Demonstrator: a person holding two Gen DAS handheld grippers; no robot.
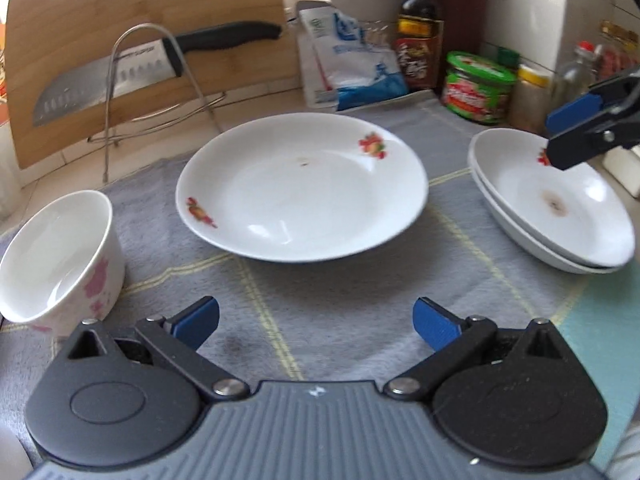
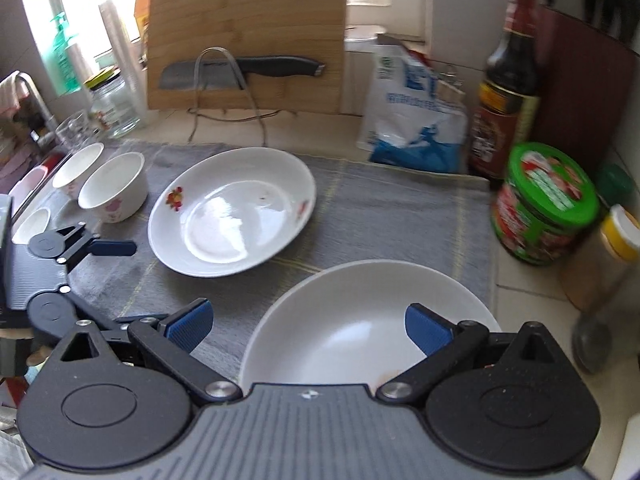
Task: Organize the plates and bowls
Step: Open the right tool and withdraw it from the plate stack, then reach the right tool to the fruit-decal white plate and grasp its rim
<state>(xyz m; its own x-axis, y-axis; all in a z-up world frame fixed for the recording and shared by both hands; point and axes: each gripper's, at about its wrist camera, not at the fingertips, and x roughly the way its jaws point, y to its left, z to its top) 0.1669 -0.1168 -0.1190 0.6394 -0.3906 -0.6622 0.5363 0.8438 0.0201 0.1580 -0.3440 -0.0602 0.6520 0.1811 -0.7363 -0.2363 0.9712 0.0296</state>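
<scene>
- Altogether, three white plates and three white bowls sit on or beside a grey checked dish mat [image 1: 320, 292] on a kitchen counter.
- One plate with red flower prints [image 1: 302, 188] lies alone at the middle of the mat, slightly blurred.
- Two more plates form a stack [image 1: 560, 208] at the right end of the mat, one nested in the other; the top one has a brown spot at its centre.
- Three small bowls with pink prints stand at the left end: the nearest bowl [image 2: 114, 192] is on the mat, a second [image 2: 78, 170] is just behind it, and a third [image 2: 32, 224] is partly hidden behind the left gripper.
- Left gripper [image 1: 316, 322]: jaws wide open, holding nothing, hovering over bare mat and facing the lone plate.
- Right gripper [image 2: 308, 328]: jaws wide open, holding nothing, hovering over the near part of the stack, one blue pad above the top plate and the other off its left rim.
- Behind the mat, one bamboo cutting board [image 1: 140, 52] leans against the wall, with one black-handled knife [image 1: 120, 76] resting in a wire rack [image 1: 160, 92] in front of it.
- Also at the back: one blue and white bag [image 2: 416, 120], one dark sauce bottle [image 2: 506, 88], one green-lidded tub [image 2: 544, 204] and one yellow-capped jar [image 2: 604, 260].
</scene>
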